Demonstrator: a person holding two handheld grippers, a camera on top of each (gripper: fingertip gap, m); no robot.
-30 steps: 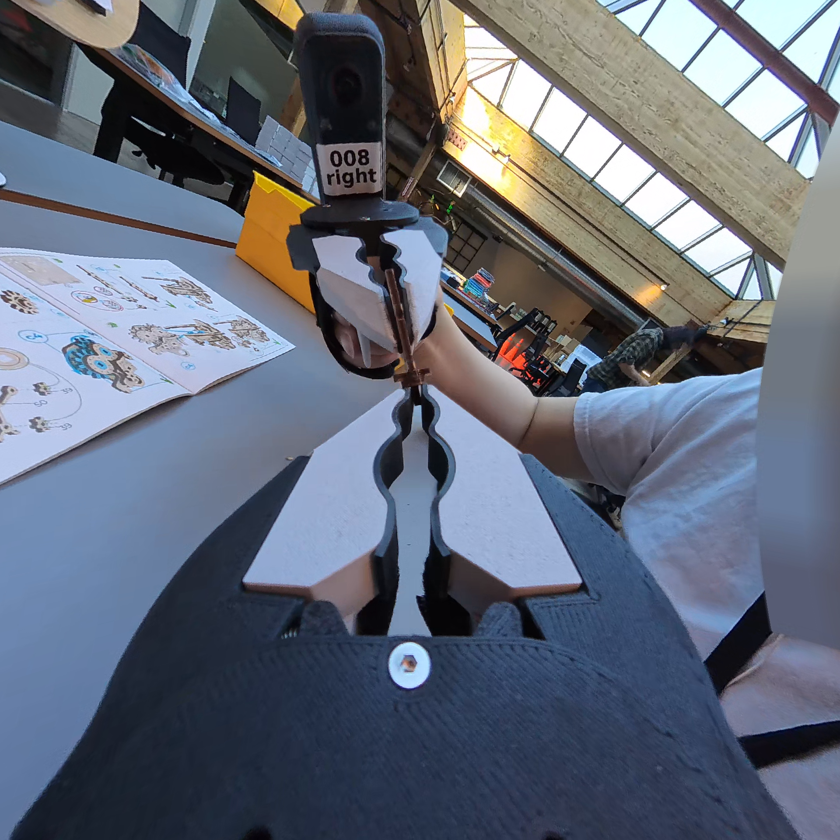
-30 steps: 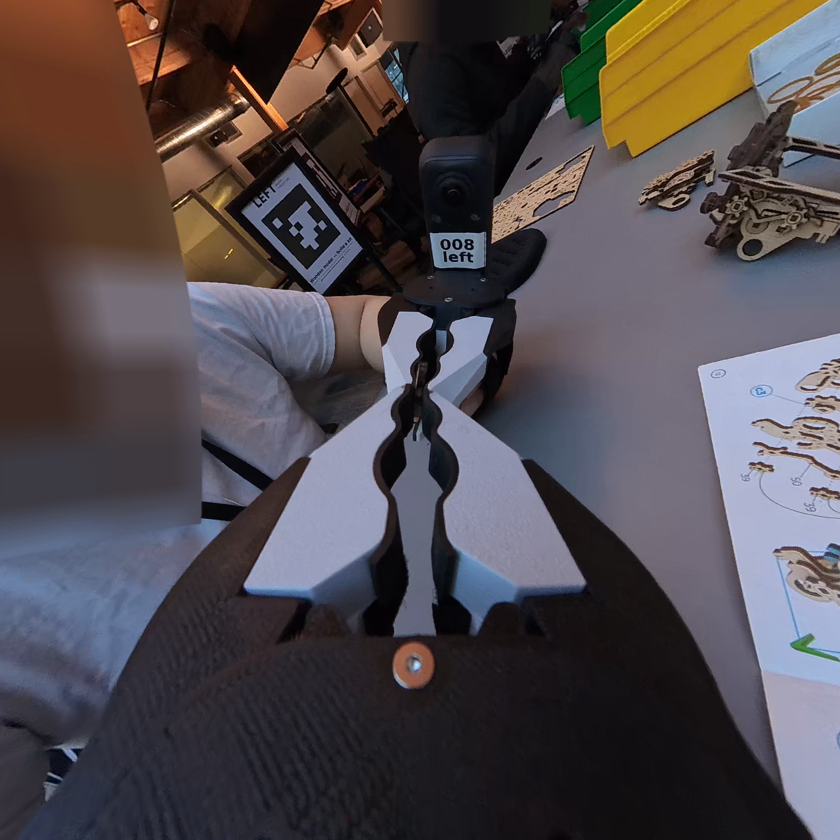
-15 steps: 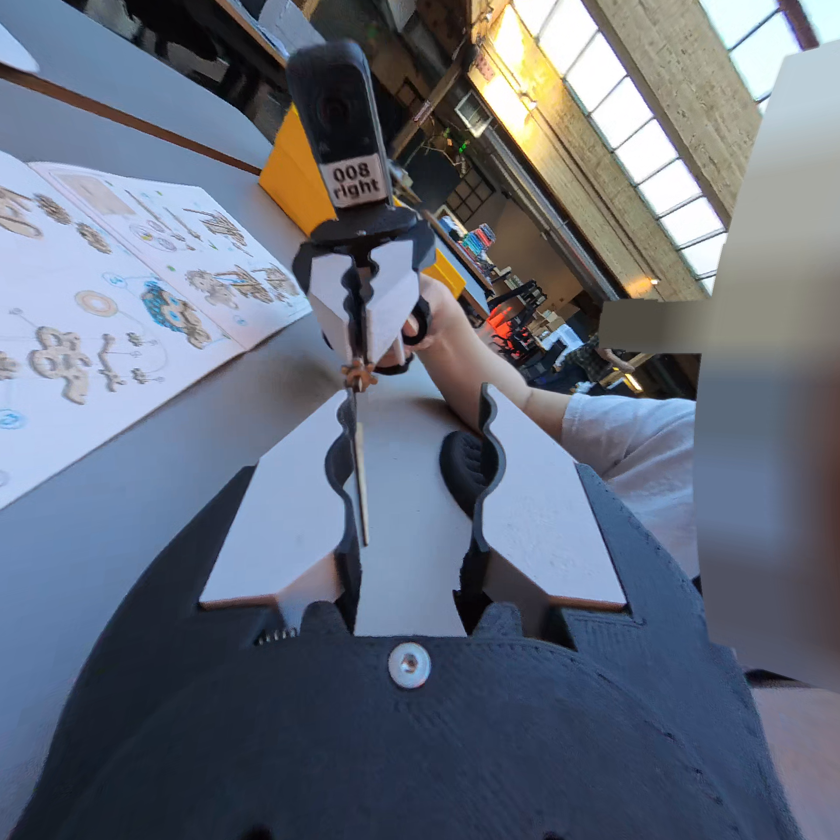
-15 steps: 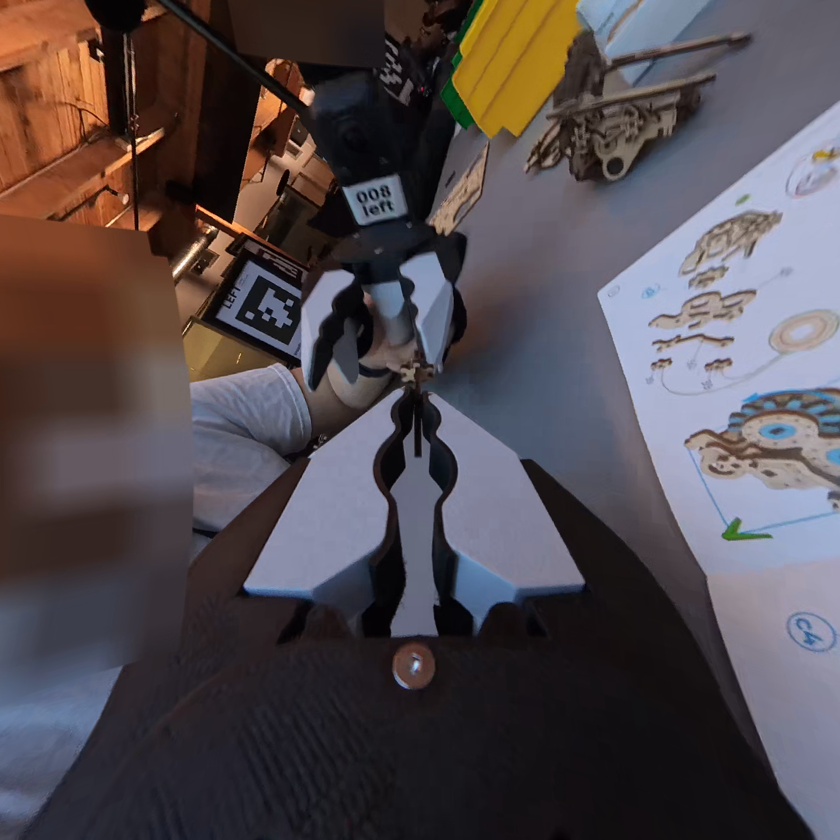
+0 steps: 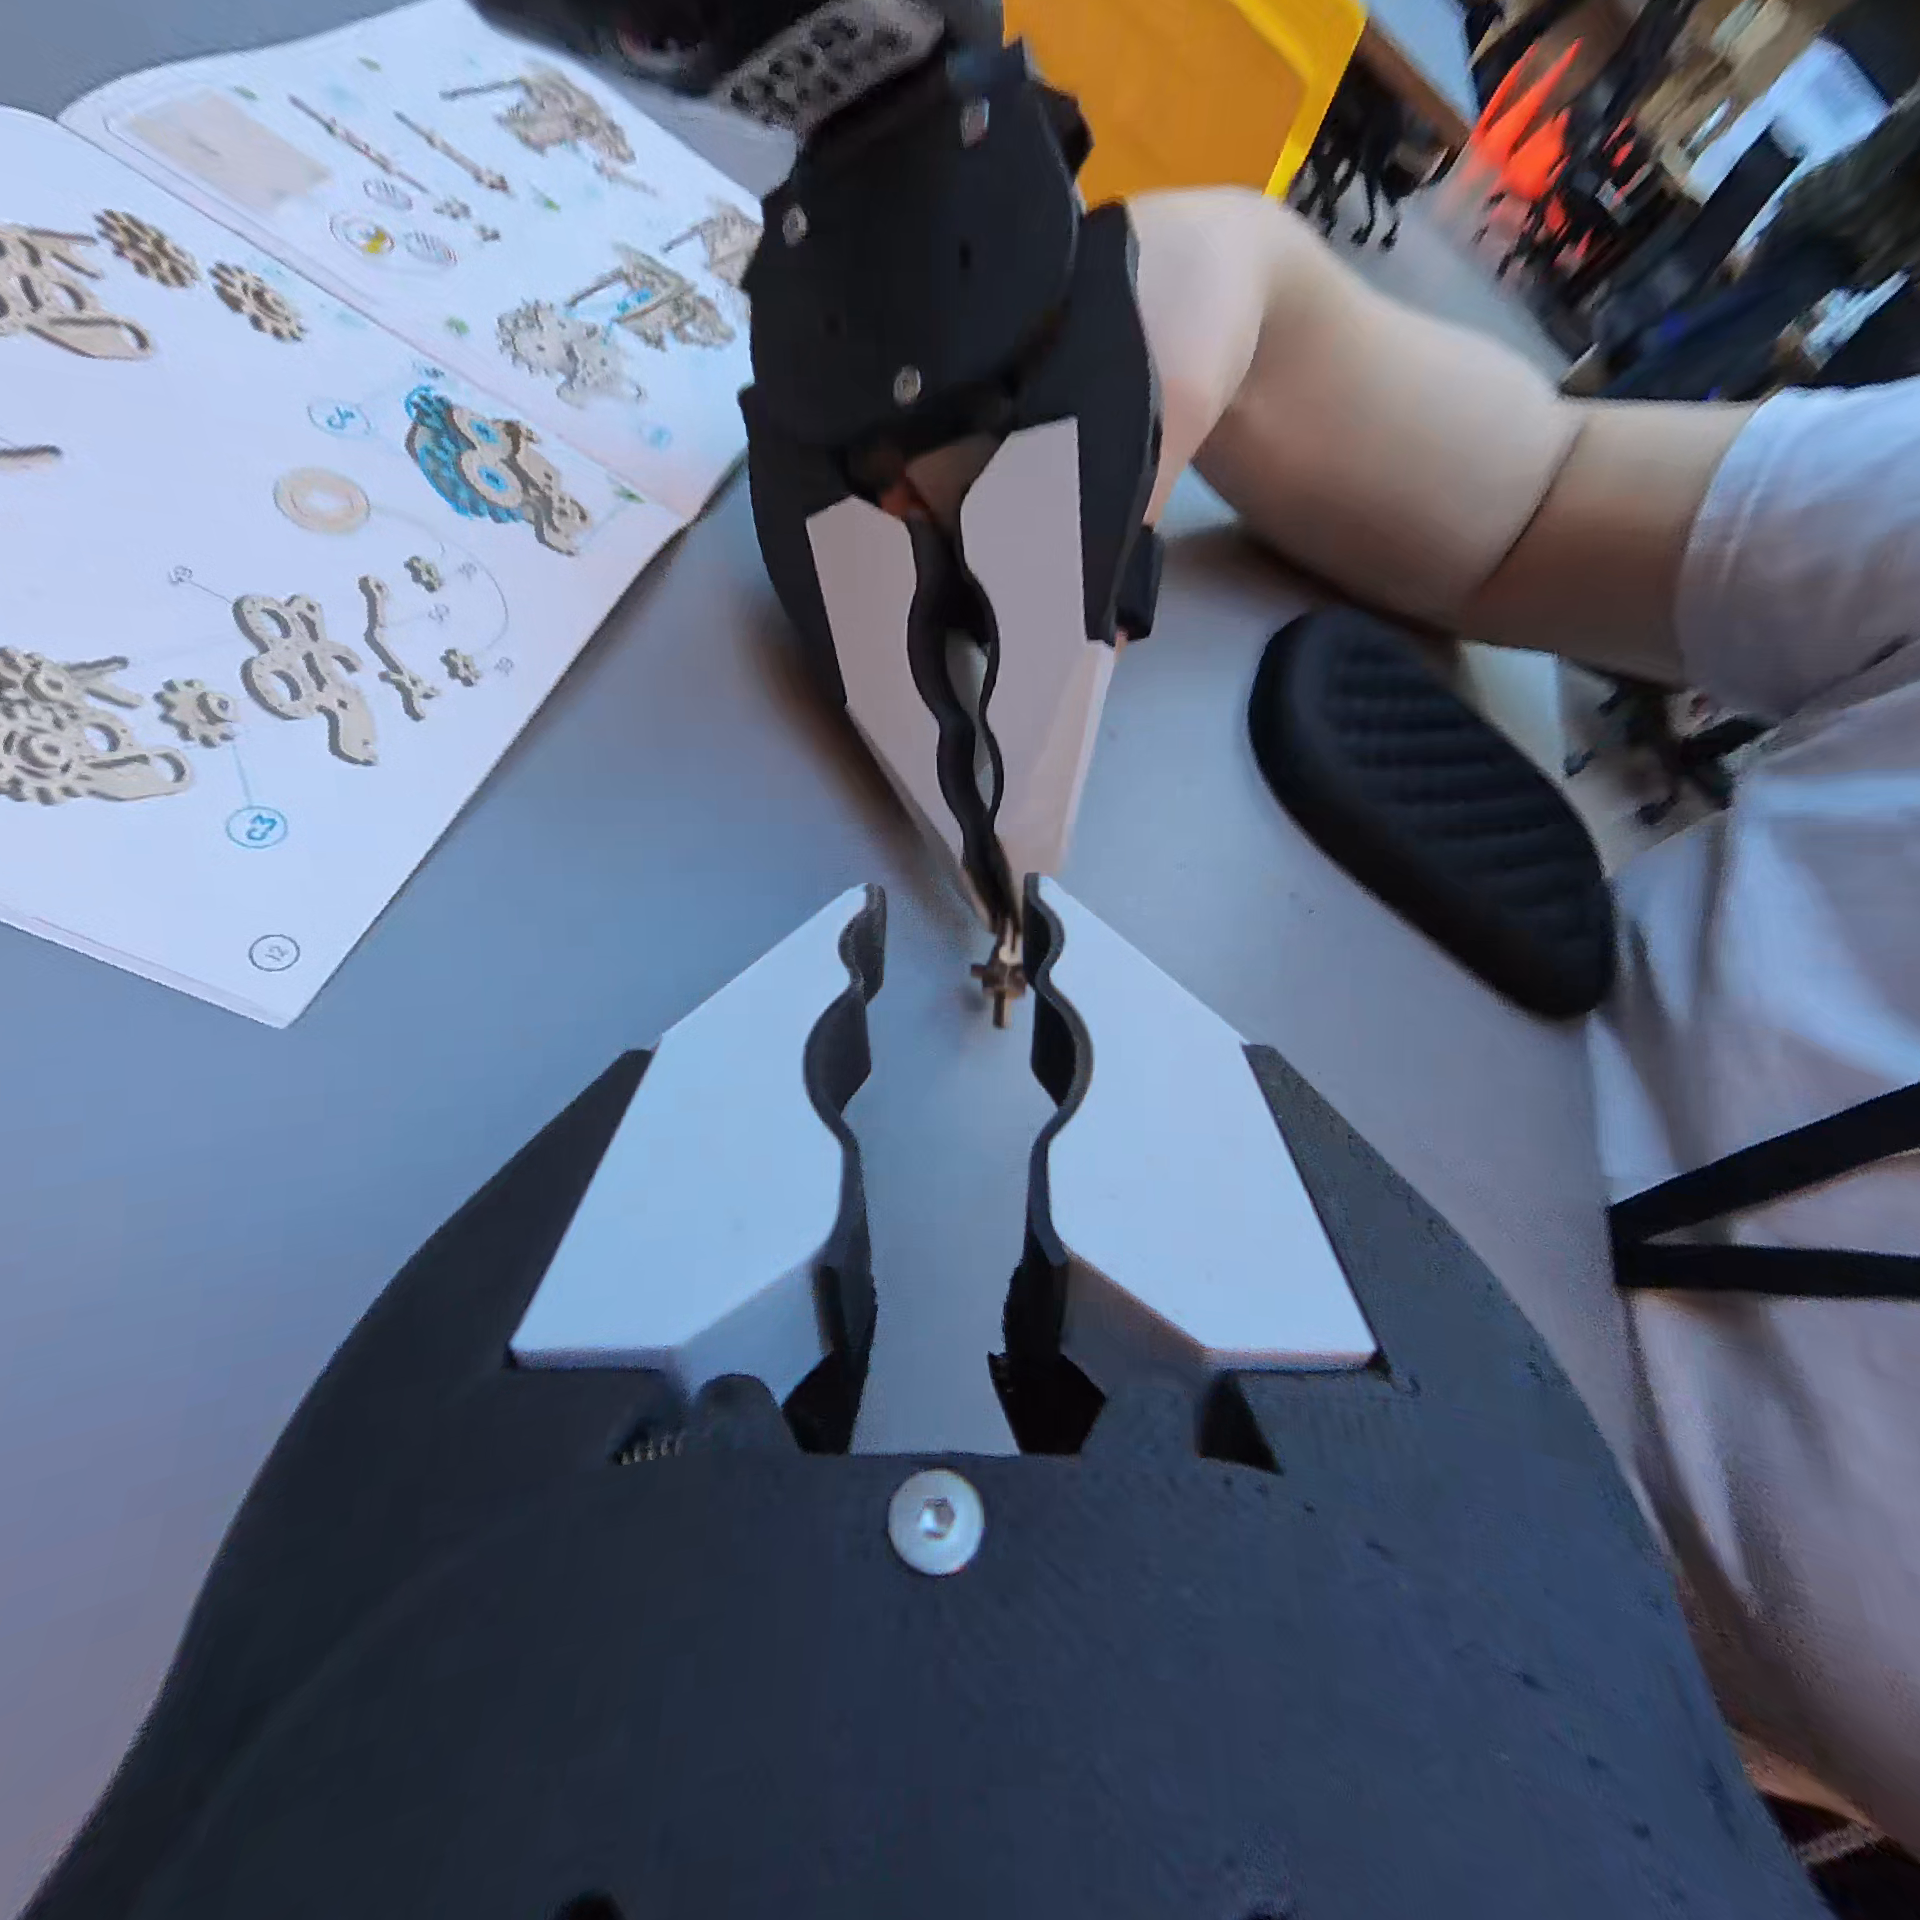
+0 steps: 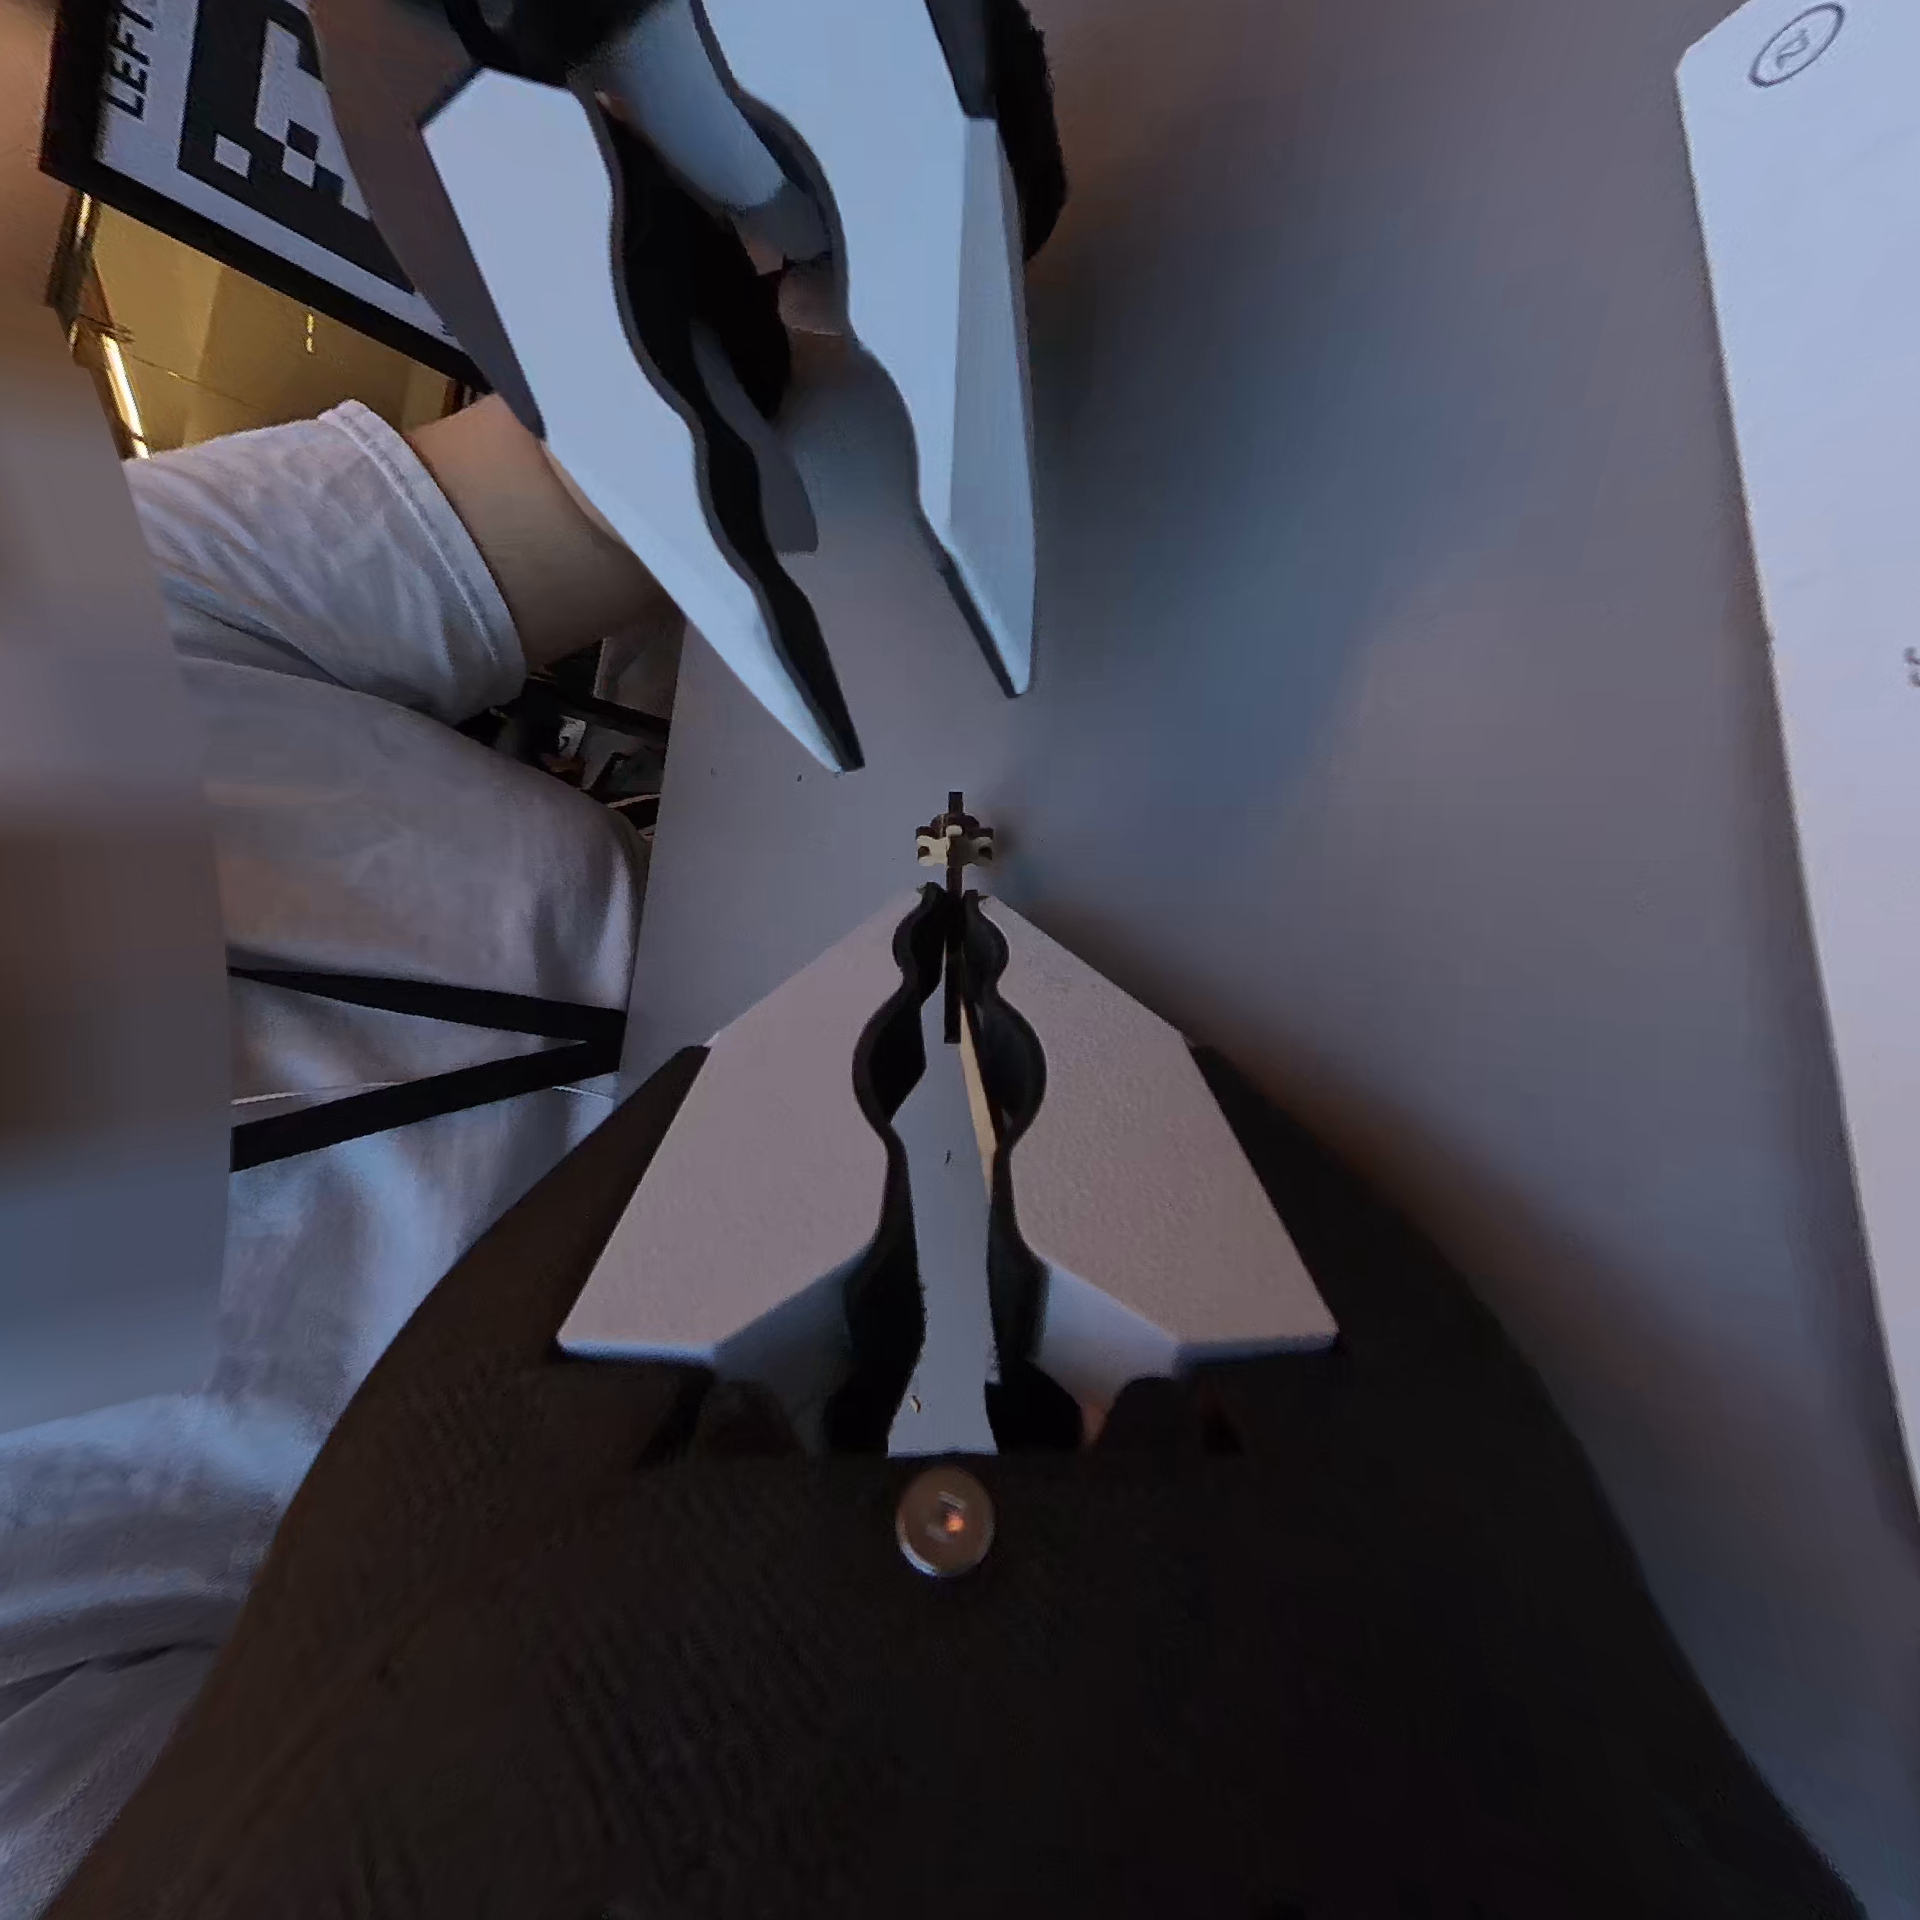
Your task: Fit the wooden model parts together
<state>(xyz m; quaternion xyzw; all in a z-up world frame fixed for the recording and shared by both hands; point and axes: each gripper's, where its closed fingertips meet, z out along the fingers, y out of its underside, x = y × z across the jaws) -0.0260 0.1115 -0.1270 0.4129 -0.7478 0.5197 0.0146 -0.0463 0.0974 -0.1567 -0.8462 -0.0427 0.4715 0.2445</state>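
Left gripper (image 5: 954,909), with black body and white wedge fingers edged in wavy black pads, stands with its jaws apart and nothing between them, low over the grey table (image 5: 623,852). Right gripper (image 6: 948,906), of the same build, has its jaws pinched on a thin wooden stick carrying a small pale wooden gear (image 6: 955,844) just beyond the tips. In the left wrist view this stick-and-gear part (image 5: 1000,971) hangs between the left gripper's fingertips, close to the right-hand finger; whether it touches is unclear. Farther off, an open white instruction booklet (image 5: 312,499) printed with gear drawings lies on the table, a black textured oval pad (image 5: 1434,800) rests near the table's edge, and a yellow bin (image 5: 1174,94) stands behind.
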